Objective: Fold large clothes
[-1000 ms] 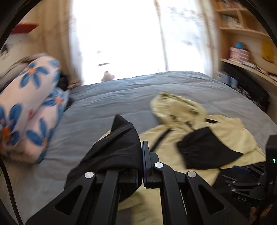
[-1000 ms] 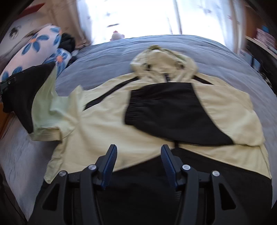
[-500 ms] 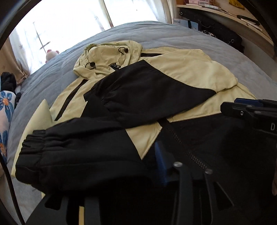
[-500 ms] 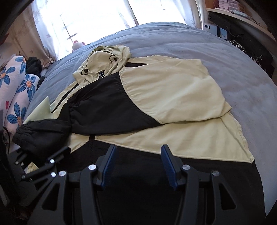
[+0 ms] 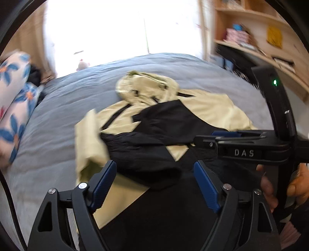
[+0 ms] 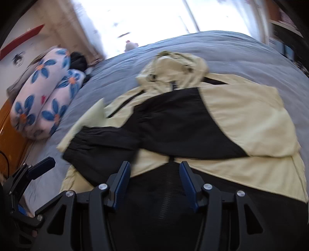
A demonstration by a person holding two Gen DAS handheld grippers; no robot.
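- The jacket (image 6: pixel 241 119), pale yellow with black panels, lies spread on the grey bed (image 6: pixel 241 52), front up, hood (image 6: pixel 173 67) pointing toward the bright window (image 6: pixel 154 17).
- Both black sleeves are folded in across the chest: the right sleeve (image 6: pixel 183 119) lies slanted over the yellow front, and the left sleeve (image 6: pixel 100 141) lies across below it, its gathered cuff near the jacket's left edge.
- A black zip (image 6: pixel 170 193) runs down the black hem panel at the near edge.
- The left gripper (image 5: pixel 155 185) hovers over the near hem with its blue-padded fingers (image 5: pixel 104 181) spread wide; nothing is between them, and the left cuff (image 5: pixel 146 160) lies just beyond the tips.
- The right gripper (image 6: pixel 154 181) hovers over the zip at the hem, also released, fingers apart and holding nothing.
- In the left view the right gripper appears side-on at the right, marked "DAS", with a green light (image 5: pixel 275 82) on its body and a hand (image 5: pixel 293 185) around the handle.
- Two flowered pillows (image 6: pixel 44 92), blue on white, are stacked at the bed's left side.
- A small soft toy (image 6: pixel 129 46) sits at the far edge of the bed by the window.
- Wooden shelves (image 5: pixel 256 44) with blurred items stand to the right of the bed.
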